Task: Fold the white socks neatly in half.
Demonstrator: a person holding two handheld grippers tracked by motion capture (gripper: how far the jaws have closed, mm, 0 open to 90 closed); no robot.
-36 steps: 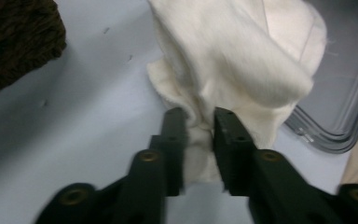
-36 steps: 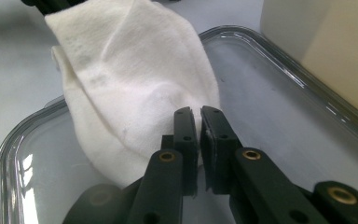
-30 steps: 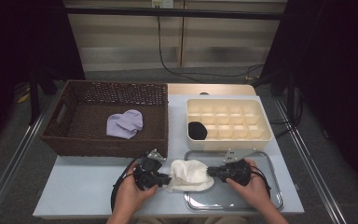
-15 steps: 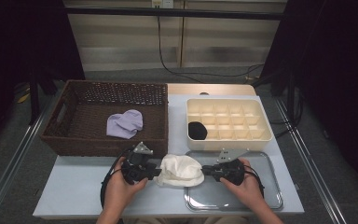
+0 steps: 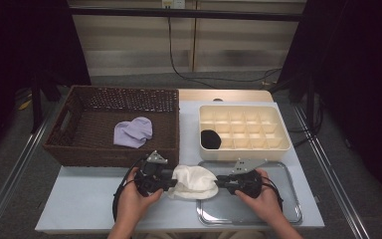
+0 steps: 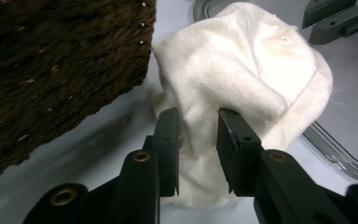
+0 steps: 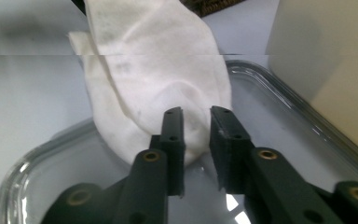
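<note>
You'll find nothing legible here. No words, labels, brand marks or numbers can be read on anything you see in these views.

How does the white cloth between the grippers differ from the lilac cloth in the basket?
The white fabric cloth is larger, straddling the table and the metal tray's edge; the lilac fabric cloth is smaller, inside the brown wicker basket. Hand-held grippers flank the white; the lilac lies untouched. Both are crumpled.

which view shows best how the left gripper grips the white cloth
The left gripper view: the left gripper has a fold of the white cloth between its jaws. The high view shows the cloth bunched between both grippers, the grip too small to judge. The right gripper view shows the cloth's other end.
</note>
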